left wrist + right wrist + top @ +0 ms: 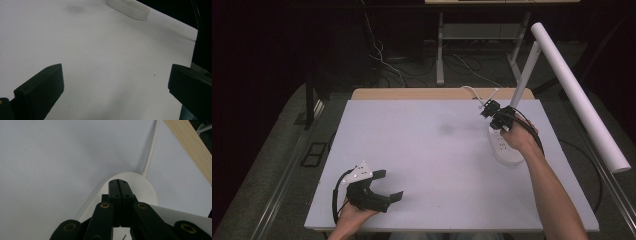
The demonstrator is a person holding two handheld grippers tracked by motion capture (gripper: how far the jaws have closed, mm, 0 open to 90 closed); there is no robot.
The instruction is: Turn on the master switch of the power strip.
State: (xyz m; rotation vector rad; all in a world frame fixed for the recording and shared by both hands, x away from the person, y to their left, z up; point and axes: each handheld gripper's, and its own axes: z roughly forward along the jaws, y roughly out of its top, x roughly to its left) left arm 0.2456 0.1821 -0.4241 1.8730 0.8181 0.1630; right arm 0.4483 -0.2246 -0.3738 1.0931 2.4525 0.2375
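White plastic power strip [506,146], oblong with rounded ends, lies on the right half of the pale grey rectangular tabletop [432,150], its long axis running toward the far edge. A white cable [150,152] leaves its far rounded end [140,187] and runs across the tabletop toward the light wooden edge strip [192,147]. Right gripper [497,117], black, hovers directly over the far end of the strip; in the right gripper view its jaws are pressed fully together with nothing between them, the tips [118,186] poised above the strip's white top. Whether the tips touch the surface cannot be told. Left gripper [384,187], black with a grey three-cornered plate on top, rests near the front left edge of the tabletop, well apart from the strip; its jaws are spread wide and empty, bare tabletop between them. A white tube [579,95] slants along the table's right side.
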